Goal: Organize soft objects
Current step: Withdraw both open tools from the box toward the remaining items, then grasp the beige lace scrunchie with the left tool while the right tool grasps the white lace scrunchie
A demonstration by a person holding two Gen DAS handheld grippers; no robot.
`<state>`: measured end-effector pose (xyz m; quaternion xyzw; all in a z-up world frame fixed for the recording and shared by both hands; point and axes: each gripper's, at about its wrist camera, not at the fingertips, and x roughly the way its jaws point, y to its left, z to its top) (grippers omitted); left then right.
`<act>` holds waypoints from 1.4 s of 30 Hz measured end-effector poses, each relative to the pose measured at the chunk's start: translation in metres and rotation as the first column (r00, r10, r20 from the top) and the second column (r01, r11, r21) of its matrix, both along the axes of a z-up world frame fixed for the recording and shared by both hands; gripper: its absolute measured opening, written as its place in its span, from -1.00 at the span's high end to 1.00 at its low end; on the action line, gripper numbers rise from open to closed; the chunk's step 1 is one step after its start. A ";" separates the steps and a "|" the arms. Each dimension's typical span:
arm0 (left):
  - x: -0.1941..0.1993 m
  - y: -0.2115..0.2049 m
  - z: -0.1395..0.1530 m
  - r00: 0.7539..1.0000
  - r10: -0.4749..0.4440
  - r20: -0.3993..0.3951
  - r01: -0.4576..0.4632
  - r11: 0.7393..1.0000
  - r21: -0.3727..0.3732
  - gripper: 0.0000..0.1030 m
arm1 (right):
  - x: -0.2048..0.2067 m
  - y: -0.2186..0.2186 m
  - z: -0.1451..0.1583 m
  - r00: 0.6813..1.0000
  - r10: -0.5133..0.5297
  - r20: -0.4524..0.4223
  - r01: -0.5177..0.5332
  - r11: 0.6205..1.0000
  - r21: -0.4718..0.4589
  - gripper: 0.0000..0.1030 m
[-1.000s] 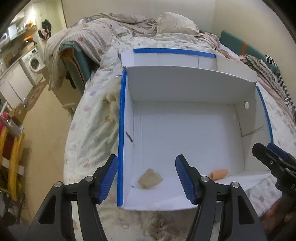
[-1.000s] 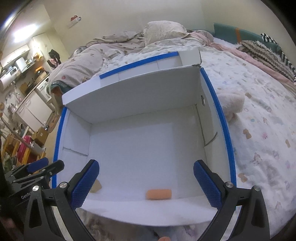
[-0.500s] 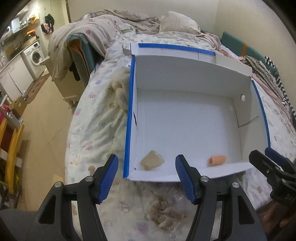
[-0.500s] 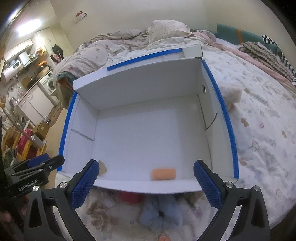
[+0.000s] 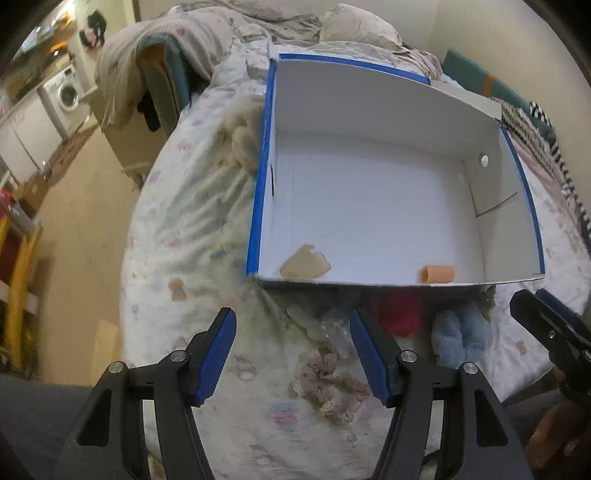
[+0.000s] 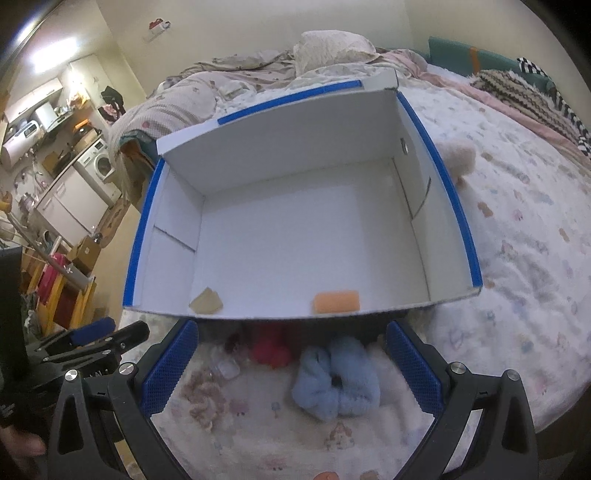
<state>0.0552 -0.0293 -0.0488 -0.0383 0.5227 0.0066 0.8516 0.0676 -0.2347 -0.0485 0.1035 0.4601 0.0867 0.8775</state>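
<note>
Scrunchies [image 6: 336, 380] | outside box [image 6: 439, 162] | no legible writing

Bed [image 6: 517, 229] under pale patterned cover, rumpled blankets and pillow [image 6: 332, 46] at far end. Cream walls [image 6: 258, 29]. Beige floor [image 5: 85, 229] left. Washing machine [image 5: 66, 94] in dim corner.

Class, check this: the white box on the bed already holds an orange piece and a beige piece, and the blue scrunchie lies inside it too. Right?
Not quite. The blue scrunchie lies outside the white box, on the bedspread before its near wall, as the right wrist view shows. The orange piece and beige piece are inside.
</note>
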 end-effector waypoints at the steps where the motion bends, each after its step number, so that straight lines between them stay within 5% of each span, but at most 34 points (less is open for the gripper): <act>1: -0.003 0.002 -0.002 1.000 0.005 -0.002 -0.005 1.000 -0.010 -0.18 | -0.001 -0.001 -0.001 1.000 -0.001 -0.003 0.001 1.000 -0.002 -1.00; 13: -0.014 0.011 -0.032 0.991 0.017 -0.134 -0.025 0.998 -0.061 -0.18 | -0.006 -0.028 -0.016 0.993 -0.087 -0.084 0.088 0.996 0.005 -1.00; 21: -0.013 -0.005 -0.065 0.956 -0.050 -0.290 0.010 0.990 -0.139 -0.18 | -0.003 -0.042 -0.030 0.979 -0.135 -0.155 0.141 0.990 0.029 -1.00; 26: -0.008 -0.022 -0.092 0.932 -0.057 -0.358 0.023 0.995 -0.098 -0.18 | -0.002 -0.048 -0.036 0.973 -0.144 -0.182 0.154 0.987 0.042 -1.00; 27: -0.006 -0.024 -0.098 0.925 -0.056 -0.376 0.022 0.995 -0.095 -0.12 | -0.002 -0.050 -0.037 0.971 -0.149 -0.186 0.160 0.986 0.045 -1.00; 30: 0.003 -0.024 -0.108 0.912 -0.044 -0.407 0.033 0.999 -0.034 0.74 | -0.001 -0.061 -0.042 0.963 -0.168 -0.210 0.186 0.980 0.073 -1.00; 32: 0.005 -0.017 -0.109 0.906 -0.026 -0.423 -0.001 0.998 -0.062 0.78 | 0.000 -0.072 -0.048 0.954 -0.173 -0.245 0.208 0.970 0.126 -1.00; 37: -0.002 -0.010 -0.089 0.928 -0.041 -0.370 0.014 0.997 -0.076 0.81 | 0.001 -0.092 -0.064 0.924 -0.203 -0.323 0.279 0.937 0.210 -1.00; 39: -0.006 -0.003 -0.075 0.946 -0.031 -0.323 0.012 0.998 -0.061 0.81 | 0.000 -0.100 -0.066 0.917 -0.227 -0.328 0.310 0.924 0.226 -0.67; 42: -0.009 0.009 -0.050 0.974 0.007 -0.225 -0.011 1.000 -0.016 0.81 | -0.002 -0.113 -0.070 0.893 -0.289 -0.345 0.381 0.893 0.240 -0.64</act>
